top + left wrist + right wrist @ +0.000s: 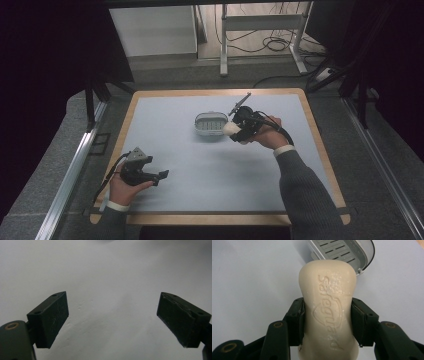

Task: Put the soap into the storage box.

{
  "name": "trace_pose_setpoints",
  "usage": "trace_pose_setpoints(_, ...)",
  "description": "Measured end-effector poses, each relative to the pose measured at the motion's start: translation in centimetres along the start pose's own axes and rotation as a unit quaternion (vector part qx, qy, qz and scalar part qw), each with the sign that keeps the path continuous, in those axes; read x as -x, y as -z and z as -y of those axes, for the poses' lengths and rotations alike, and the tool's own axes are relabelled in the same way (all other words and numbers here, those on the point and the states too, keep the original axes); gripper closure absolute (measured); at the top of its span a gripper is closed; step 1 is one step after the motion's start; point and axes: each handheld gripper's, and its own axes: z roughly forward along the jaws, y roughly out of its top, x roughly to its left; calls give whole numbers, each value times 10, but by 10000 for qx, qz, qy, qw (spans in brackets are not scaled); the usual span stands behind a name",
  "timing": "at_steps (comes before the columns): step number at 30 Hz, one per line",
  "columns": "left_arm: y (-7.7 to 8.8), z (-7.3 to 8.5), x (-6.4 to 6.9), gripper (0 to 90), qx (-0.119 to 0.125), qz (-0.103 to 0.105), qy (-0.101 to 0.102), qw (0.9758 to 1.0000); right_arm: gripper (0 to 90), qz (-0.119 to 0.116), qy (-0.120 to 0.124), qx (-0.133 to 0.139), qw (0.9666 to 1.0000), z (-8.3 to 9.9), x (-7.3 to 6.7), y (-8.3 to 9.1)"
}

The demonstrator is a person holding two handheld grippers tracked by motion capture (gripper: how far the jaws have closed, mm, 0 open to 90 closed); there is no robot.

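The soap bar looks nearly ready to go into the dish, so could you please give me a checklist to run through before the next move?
1. Right hand-held gripper shut on soap bar, jaws on both sides: ok.
2. Soap dish holds nothing: ok.
3. Bar directly over dish: not ok, beside its rim.
4. Left hand-held gripper open, away from dish: ok.
5. Grip firmness: cannot tell.

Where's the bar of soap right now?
The soap is clamped in the right gripper, held just right of the slotted soap dish near the table's middle.
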Motion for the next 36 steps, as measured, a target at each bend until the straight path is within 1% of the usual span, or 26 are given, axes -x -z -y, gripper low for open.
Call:
trace_pose_setpoints(13,3,0,-1,110,19,26,19,10000,491,8,12,-40,10000,-13,5,-12)
trace_pose_setpoints(14,3,0,-1,110,33,32,23,10000,491,-18,5,-27,10000,-15,5,-12)
trace_pose_setpoints(15,3,0,-1,110,39,32,26,10000,491,-15,48,-38,10000,-16,6,-13)
trace_pose_setpoints(20,3,0,-1,109,54,49,40,10000,491,-21,107,-109,9999,-24,6,-19)
trace_pose_setpoints(25,4,-1,-1,110,61,53,47,10000,491,-77,200,-136,9997,-34,8,-26)
trace_pose_setpoints(27,4,-1,-1,110,51,65,42,10000,491,-40,232,-163,9996,-37,8,-29)
trace_pose_setpoints(28,3,0,-1,110,57,61,41,10000,491,-35,212,-180,9996,-39,10,-30)
trace_pose_setpoints(29,3,-1,-1,110,37,59,22,10000,491,-76,242,-196,9995,-41,11,-32)
trace_pose_setpoints(31,2,0,-1,110,31,74,21,10000,491,-59,254,-165,9995,-43,13,-34)
trace_pose_setpoints(33,2,0,0,110,28,75,22,10000,491,-108,219,-145,9996,-44,15,-36)
trace_pose_setpoints(35,1,0,0,110,22,69,16,10000,491,-81,254,-179,9995,-44,16,-37)
trace_pose_setpoints(36,1,0,0,109,26,73,16,10000,491,-63,233,-162,9996,-45,17,-38)
